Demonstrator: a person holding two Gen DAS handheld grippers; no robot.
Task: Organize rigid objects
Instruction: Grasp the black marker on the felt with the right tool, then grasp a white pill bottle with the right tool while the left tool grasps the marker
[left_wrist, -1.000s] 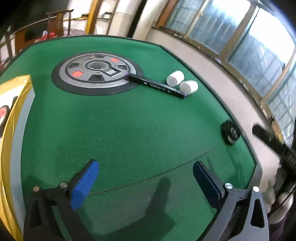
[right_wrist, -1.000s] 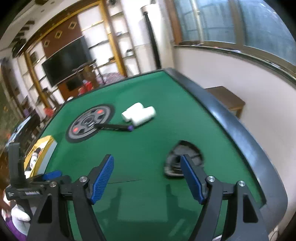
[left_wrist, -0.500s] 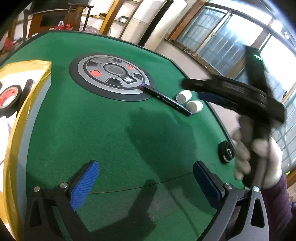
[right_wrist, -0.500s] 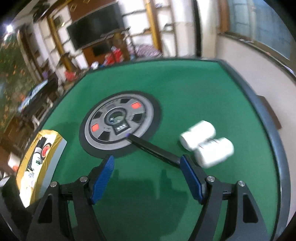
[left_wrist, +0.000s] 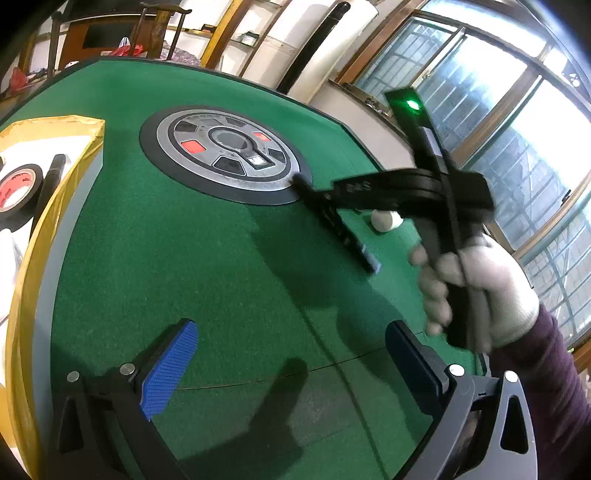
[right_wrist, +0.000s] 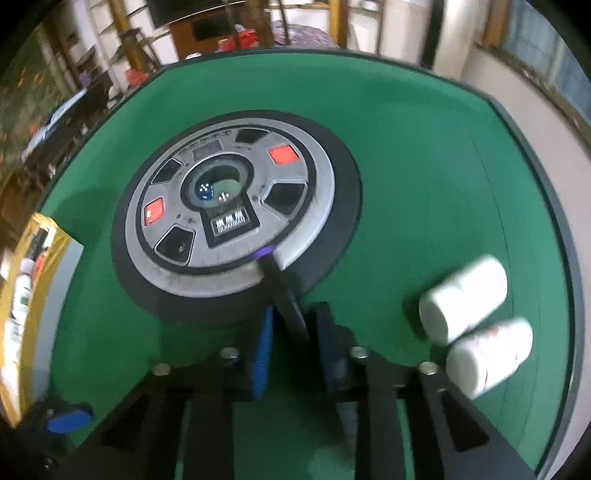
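A black marker (right_wrist: 275, 273) with a purple tip lies with its tip on the edge of the round grey control panel (right_wrist: 229, 206) in the middle of the green table. My right gripper (right_wrist: 293, 314) points steeply down over it; its jaws are closing and the blue pads press the marker's barrel from both sides. The left wrist view shows the same marker (left_wrist: 354, 243) under the right gripper (left_wrist: 325, 195), which a gloved hand (left_wrist: 476, 284) holds. My left gripper (left_wrist: 290, 365) hangs open over bare felt with nothing between its fingers.
Two white bottles (right_wrist: 461, 299) (right_wrist: 487, 358) lie side by side just right of the marker. A yellow box (left_wrist: 55, 206) at the table's left edge holds a tape roll (left_wrist: 18, 184) and other items. The dark table rim (right_wrist: 554, 206) curves along the right.
My right gripper swung from the table's right edge over to the marker, tipped downward and closed its jaws on it. The left gripper stayed open and shifted slightly.
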